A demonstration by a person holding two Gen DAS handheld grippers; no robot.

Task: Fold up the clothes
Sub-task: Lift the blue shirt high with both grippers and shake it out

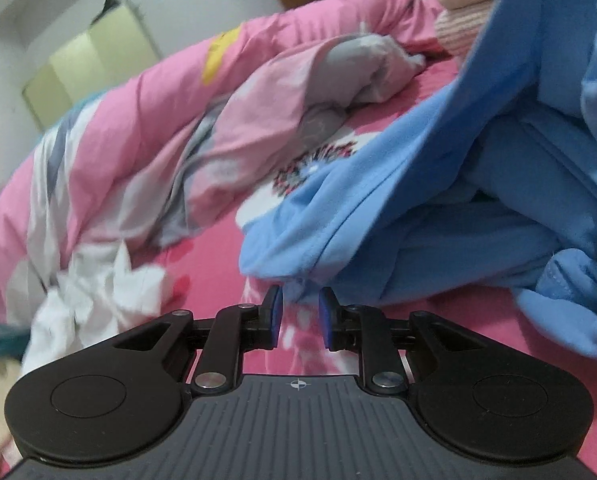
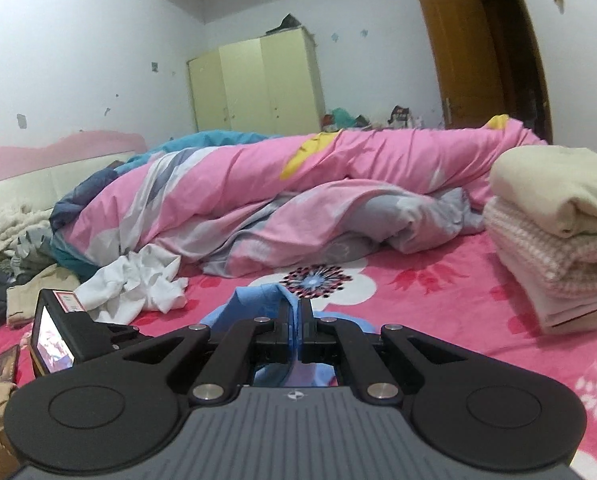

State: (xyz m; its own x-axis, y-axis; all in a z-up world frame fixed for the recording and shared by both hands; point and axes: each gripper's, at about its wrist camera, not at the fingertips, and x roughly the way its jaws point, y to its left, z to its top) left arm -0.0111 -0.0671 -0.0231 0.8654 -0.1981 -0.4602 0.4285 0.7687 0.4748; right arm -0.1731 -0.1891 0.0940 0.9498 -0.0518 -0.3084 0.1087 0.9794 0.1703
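The right gripper (image 2: pixel 295 320) has its jaws pressed together on a fold of the blue garment (image 2: pixel 258 300), which bunches up just in front of and beneath the 2 fingers, over the pink flowered bedsheet (image 2: pixel 438 292). In the left wrist view the same blue garment (image 1: pixel 438 200) hangs in loose, draped folds across the right half of the picture, its lower hem reaching down to the bedsheet (image 1: pixel 218 256). The left gripper (image 1: pixel 300 316) stands with its jaws slightly spread; the hem's edge lies right at the fingertips, and no cloth is clamped between the blue pads (image 1: pixel 275 312). A crumpled white garment (image 2: pixel 138 284) lies on the sheet to the left, near a rumpled pink and grey duvet (image 2: pixel 258 184) stretched across the bed. A stack of 3 folded items (image 2: pixel 558 236), cream on top of pink knits, sits on the sheet at the right. A pale yellow wardrobe (image 2: pixel 258 84) stands against the far wall beside a brown door (image 2: pixel 466 60).
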